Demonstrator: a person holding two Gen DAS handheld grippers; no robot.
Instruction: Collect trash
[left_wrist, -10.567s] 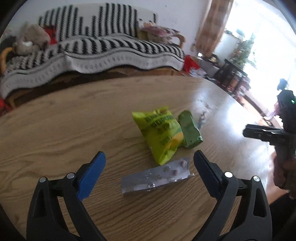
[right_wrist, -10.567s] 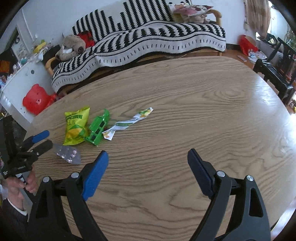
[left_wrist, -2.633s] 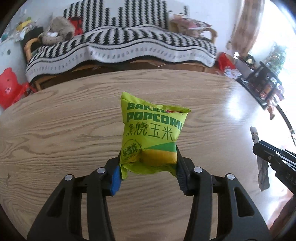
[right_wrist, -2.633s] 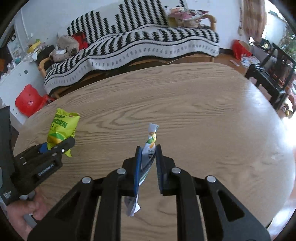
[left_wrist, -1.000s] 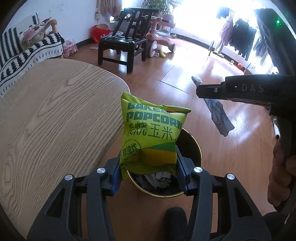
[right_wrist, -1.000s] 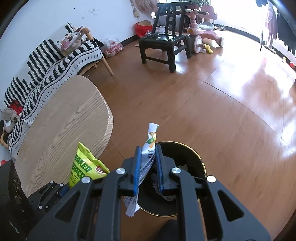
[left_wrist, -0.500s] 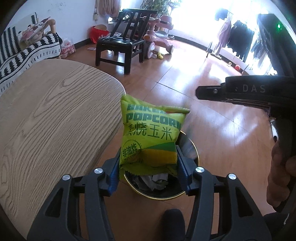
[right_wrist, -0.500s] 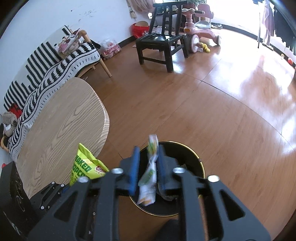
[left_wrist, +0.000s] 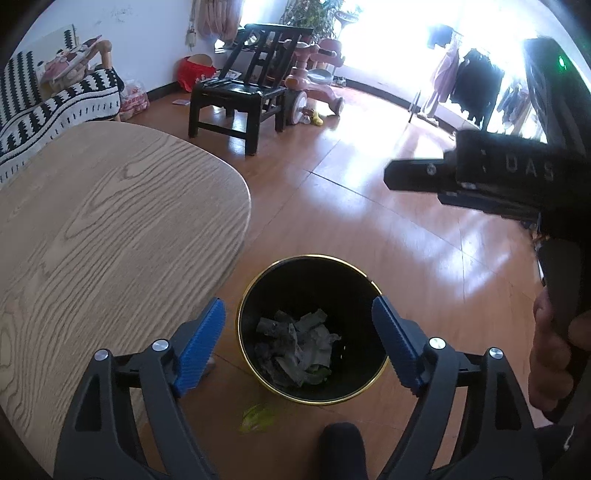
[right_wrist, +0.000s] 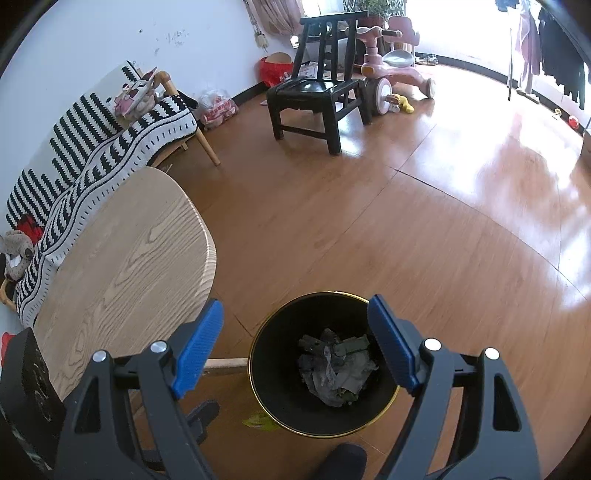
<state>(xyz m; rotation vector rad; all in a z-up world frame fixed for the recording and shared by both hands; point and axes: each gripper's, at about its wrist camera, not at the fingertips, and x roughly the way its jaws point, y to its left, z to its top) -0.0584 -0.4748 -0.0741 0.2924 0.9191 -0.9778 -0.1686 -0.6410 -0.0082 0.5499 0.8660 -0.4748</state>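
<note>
A black bin with a gold rim (left_wrist: 314, 255) (right_wrist: 321, 293) stands on the wooden floor, with crumpled grey trash (left_wrist: 295, 347) (right_wrist: 336, 365) at its bottom. My left gripper (left_wrist: 298, 347) hangs above the bin, jaws opening, nothing between the blue pads. My right gripper (right_wrist: 295, 347) also hangs over it, jaws opening and empty; in the left wrist view it (left_wrist: 395, 178) is seen side-on at the upper right, held by a hand (left_wrist: 554, 350). A blurred yellow-green popcorn bag (left_wrist: 258, 413) (right_wrist: 258, 419) shows just outside the bin's near-left rim. The wrapper strip cannot be told apart from the trash.
The round wooden table (left_wrist: 110, 221) (right_wrist: 122, 266) ends just left of the bin. A black chair (left_wrist: 236, 92) (right_wrist: 314, 92) and a pink tricycle (left_wrist: 314, 81) (right_wrist: 391, 66) stand farther off. A striped sofa (right_wrist: 92, 155) lines the wall. A dark shoe tip (left_wrist: 341, 443) is near the bin.
Both grippers have gone from shut to wide open. The popcorn bag has left the left jaws. The wrapper strip slipped down out of the right jaws towards the bin.
</note>
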